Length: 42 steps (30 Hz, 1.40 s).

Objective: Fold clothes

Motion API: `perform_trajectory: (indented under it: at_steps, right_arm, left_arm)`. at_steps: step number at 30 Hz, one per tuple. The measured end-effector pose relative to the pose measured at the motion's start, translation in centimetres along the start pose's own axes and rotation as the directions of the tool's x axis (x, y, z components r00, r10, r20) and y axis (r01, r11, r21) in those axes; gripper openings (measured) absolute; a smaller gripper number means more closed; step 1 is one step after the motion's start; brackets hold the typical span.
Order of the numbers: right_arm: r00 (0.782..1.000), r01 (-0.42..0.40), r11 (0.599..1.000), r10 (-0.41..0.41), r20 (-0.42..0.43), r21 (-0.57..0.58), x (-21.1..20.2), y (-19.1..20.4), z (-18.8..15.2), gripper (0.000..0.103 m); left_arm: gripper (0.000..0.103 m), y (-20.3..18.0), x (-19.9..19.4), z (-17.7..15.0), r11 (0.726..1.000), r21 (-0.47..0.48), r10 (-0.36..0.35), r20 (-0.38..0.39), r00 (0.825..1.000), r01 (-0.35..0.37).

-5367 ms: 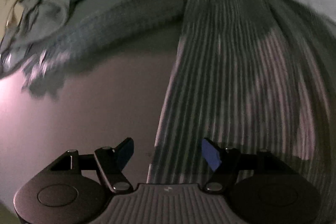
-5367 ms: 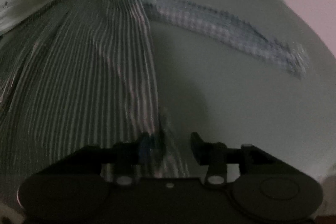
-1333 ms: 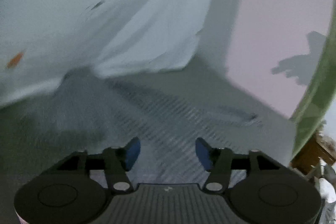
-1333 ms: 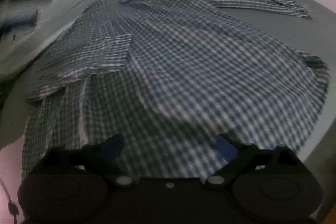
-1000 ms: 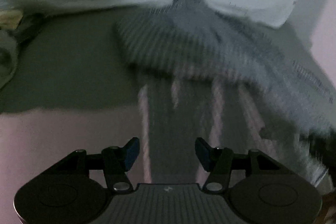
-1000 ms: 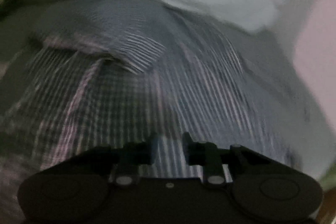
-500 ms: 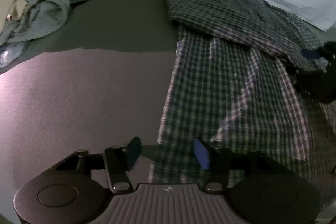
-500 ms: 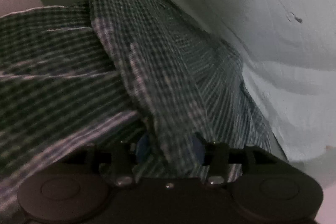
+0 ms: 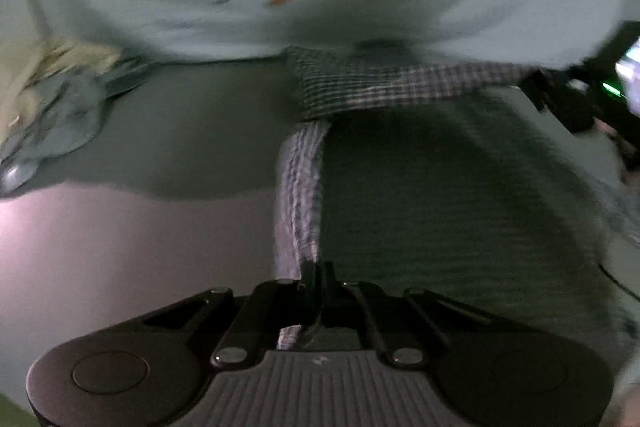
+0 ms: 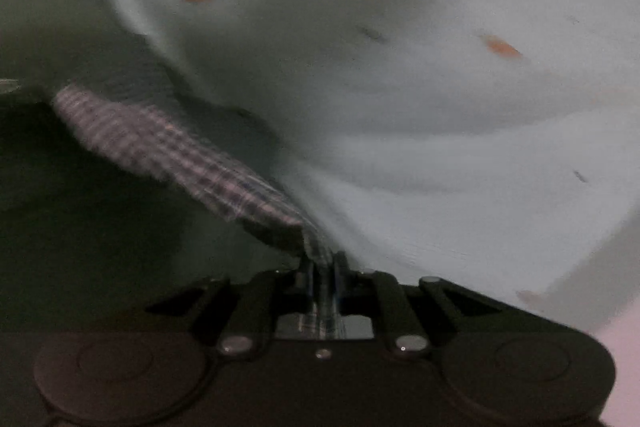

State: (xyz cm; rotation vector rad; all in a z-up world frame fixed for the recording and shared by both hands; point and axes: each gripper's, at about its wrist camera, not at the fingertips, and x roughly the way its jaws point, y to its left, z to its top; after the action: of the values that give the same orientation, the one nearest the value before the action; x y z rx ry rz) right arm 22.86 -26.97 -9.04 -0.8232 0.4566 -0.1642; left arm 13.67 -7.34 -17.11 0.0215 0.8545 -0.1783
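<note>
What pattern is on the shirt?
The shirt is checked, dark and pale lines crossing. The left wrist view shows it best.

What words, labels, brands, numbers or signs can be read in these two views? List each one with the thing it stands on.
No readable text anywhere.
Small pale mark on the ribbed body of the left tongs: a logo, too small to read.
Orange and dark specks on the pale sheet: printed motifs, blurred, not letters.
Checked shirt: pattern only, no label in view.
Green light at the right edge of the left view: a lamp, no figure readable.
</note>
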Motion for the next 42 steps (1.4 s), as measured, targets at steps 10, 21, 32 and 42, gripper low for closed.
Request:
perform_trajectory:
  at_steps: [10, 21, 32, 42]
  right_arm:
    - [0.941, -0.081, 0.964, 0.158, -0.3, 0.254, 1.5, -2.1, -7.4, 0.054]
    - [0.512, -0.495, 0.195, 0.853, 0.103, 0.847, -7.9, 9.2, -8.1, 0.022]
    - [0.466, -0.508, 0.295, 0.884, -0.031, 0.809, -9.1, 13.5, -6.5, 0.0]
    - [0.539, -0.395, 0.258, 0.842, -0.004, 0.882, -9.8, 5.9, -8.8, 0.052]
  left_arm:
    - [0.04, -5.2, 3.8, -2.5, 0.984, 0.114, -0.112, -0.2, 0.973, 0.137]
    - [0.045, 6.2, 4.3, -4.2, 0.978, -0.193, -0.121, -0.219, 0.968, 0.078]
    - [0.001, 6.7, 7.4, -6.1, 0.957, -0.184, -0.274, -0.33, 0.903, 0.223]
    - [0.033, 7.8, 8.0, -3.0, 0.966, -0.151, -0.25, -0.365, 0.897, 0.208]
